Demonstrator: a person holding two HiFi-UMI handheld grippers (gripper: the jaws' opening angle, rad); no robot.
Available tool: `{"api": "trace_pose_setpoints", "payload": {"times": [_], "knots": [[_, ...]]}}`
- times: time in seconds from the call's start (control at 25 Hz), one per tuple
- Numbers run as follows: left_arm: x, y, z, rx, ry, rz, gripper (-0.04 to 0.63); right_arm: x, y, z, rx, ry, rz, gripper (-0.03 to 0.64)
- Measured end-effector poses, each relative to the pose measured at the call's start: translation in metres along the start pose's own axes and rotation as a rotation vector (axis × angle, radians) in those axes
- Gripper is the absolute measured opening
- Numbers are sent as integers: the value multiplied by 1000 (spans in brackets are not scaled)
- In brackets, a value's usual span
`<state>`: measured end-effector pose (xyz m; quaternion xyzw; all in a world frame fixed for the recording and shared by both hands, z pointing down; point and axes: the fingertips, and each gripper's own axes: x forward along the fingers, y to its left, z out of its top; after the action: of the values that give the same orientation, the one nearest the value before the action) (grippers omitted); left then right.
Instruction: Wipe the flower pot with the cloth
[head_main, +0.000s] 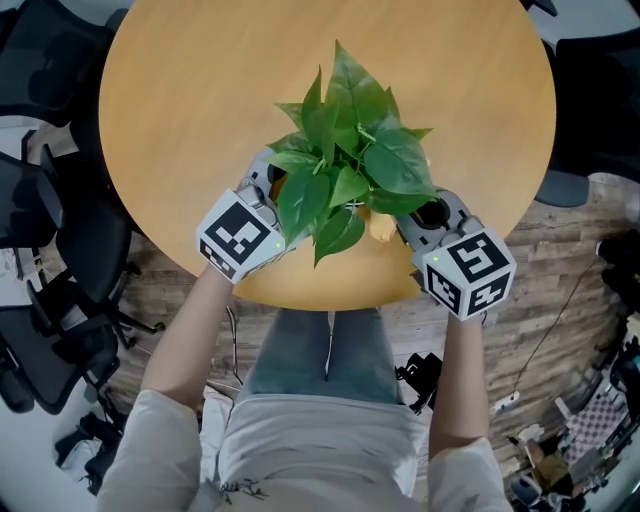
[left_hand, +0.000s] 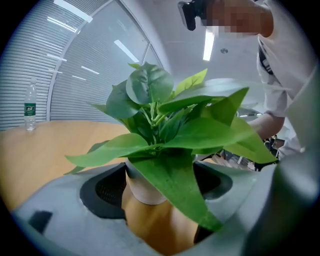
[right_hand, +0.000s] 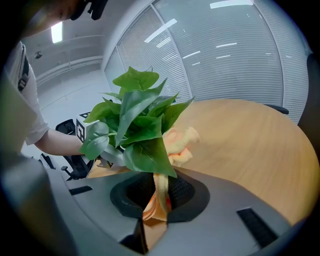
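Observation:
A leafy green plant (head_main: 350, 160) stands near the front edge of the round wooden table (head_main: 200, 80); its leaves hide the pot in the head view. The left gripper view shows the white flower pot (left_hand: 142, 187) sitting between the jaws of my left gripper (left_hand: 160, 187), which closes on it from the plant's left (head_main: 268, 180). My right gripper (head_main: 425, 215) is at the plant's right, shut on an orange-yellow cloth (right_hand: 156, 200). The cloth's free end (right_hand: 177, 145) bunches up against the plant's base, partly behind leaves, and shows as a pale fold (head_main: 382, 226) under the foliage.
A water bottle (left_hand: 30, 106) stands at the table's far edge. Black office chairs (head_main: 60, 300) crowd the floor on the left. Cables and clutter (head_main: 560, 440) lie on the floor at lower right. The person's legs are right at the table's front edge.

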<state>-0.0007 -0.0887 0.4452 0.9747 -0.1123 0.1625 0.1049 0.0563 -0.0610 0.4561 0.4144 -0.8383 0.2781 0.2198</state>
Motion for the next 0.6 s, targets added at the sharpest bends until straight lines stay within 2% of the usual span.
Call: {"api": "trace_pose_setpoints", "payload": {"times": [0.6], "knots": [[4, 6, 2, -104, -32, 241, 425, -1, 0, 4, -18, -6, 6, 49]]}}
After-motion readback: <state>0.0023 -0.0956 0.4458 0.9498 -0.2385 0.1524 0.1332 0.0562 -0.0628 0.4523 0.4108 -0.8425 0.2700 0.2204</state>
